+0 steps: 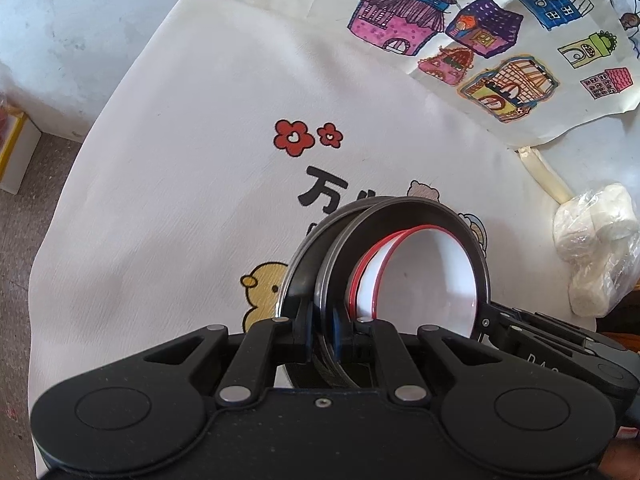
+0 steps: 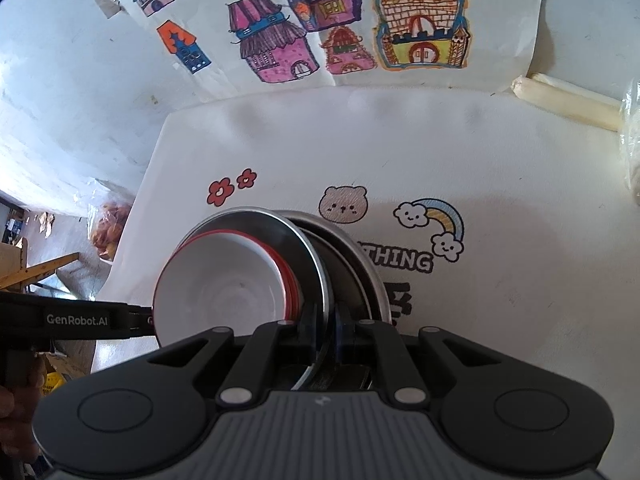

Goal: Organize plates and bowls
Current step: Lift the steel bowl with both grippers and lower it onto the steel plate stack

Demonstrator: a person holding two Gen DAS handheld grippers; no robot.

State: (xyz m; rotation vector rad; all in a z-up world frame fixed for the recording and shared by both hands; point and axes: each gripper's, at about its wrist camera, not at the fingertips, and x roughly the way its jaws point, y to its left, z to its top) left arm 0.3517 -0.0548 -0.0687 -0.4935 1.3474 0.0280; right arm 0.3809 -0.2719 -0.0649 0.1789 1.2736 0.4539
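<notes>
A nested stack of dishes hangs tilted over the printed cloth. The outer pieces are steel dishes (image 1: 400, 210) with dark rims, and a second steel dish (image 2: 360, 264) sits just under the top one. Inside lie white plates with red rims (image 1: 424, 272) (image 2: 224, 280). My left gripper (image 1: 322, 320) is shut on the steel rim on one side. My right gripper (image 2: 326, 320) is shut on the opposite steel rim. Each gripper shows in the other's view: the right gripper (image 1: 486, 320) at the stack's right edge, the left gripper (image 2: 148, 318) at its left edge.
A white cloth (image 1: 180, 160) with cartoon prints covers the table. A sheet of coloured house drawings (image 2: 280, 40) lies at the back. A plastic-wrapped white lump (image 1: 592, 248) and a cream roll (image 2: 568, 100) sit at the right. Floor and a box (image 1: 16, 148) lie beyond the left edge.
</notes>
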